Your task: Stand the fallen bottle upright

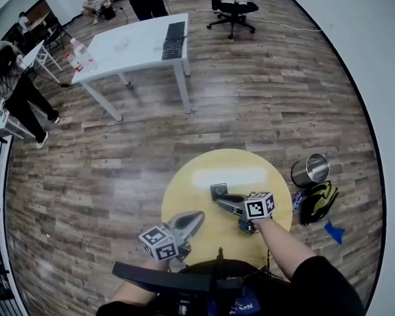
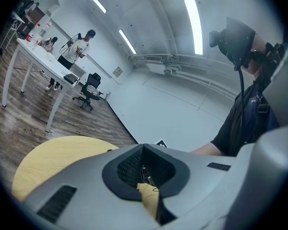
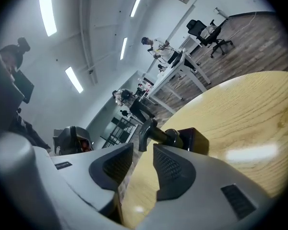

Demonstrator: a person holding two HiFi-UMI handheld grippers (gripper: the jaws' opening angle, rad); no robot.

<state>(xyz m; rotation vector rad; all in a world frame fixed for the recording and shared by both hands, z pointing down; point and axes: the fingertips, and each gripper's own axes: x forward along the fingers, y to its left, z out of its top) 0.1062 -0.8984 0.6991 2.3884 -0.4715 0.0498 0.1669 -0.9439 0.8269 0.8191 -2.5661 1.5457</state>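
Observation:
A dark square bottle [image 1: 218,190] with a black pump head stands on the round yellow table [image 1: 204,166]. In the right gripper view the bottle [image 3: 194,140] stands upright just beyond the jaws, and its pump head [image 3: 149,128] rises past the fingertips. My right gripper [image 3: 143,150] is open with nothing between its pads. In the head view the right gripper [image 1: 222,199] sits right beside the bottle. My left gripper [image 1: 198,216] hovers over the table's near left part, away from the bottle. In its own view the left gripper [image 2: 143,148] looks shut and empty.
A metal bin [image 1: 310,168] and a yellow-black bag [image 1: 318,201] sit on the floor right of the table. A white desk [image 1: 135,45] with a keyboard, an office chair [image 1: 232,5] and several people are further off. A black chair back [image 1: 164,278] lies close below.

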